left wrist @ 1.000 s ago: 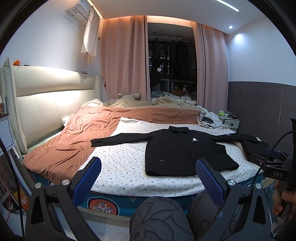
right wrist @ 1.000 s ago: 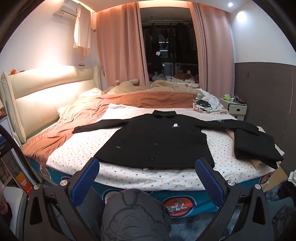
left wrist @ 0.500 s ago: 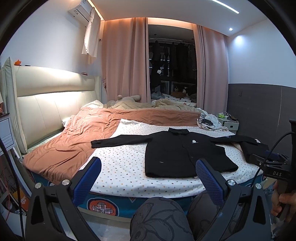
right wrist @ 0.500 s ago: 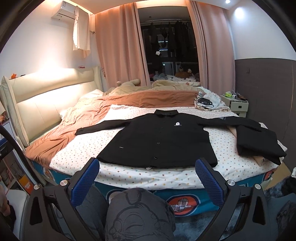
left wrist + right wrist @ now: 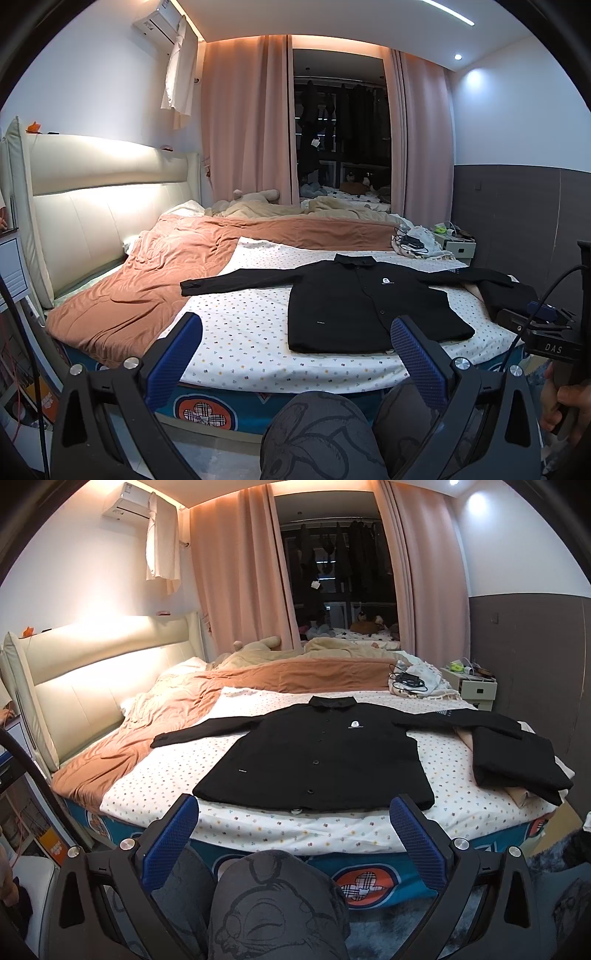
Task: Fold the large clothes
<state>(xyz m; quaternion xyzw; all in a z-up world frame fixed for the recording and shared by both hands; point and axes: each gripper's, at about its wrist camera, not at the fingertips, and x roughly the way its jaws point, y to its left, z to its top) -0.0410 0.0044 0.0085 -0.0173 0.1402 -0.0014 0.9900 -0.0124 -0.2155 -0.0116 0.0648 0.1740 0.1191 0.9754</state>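
Both sets of fingers wide apart, holding nothing: left gripper, right gripper. Black jacket at 12 o'clock, flat on bed, sleeves spread, buttoned. Folded black garment at 2 o'clock

Home bedroom. A bed with a padded cream headboard and a rumpled orange duvet is seen. Pink curtains are drawn aside from a dark window, an air conditioner is mounted high on the wall, and a cluttered nightstand is set beside the bed.
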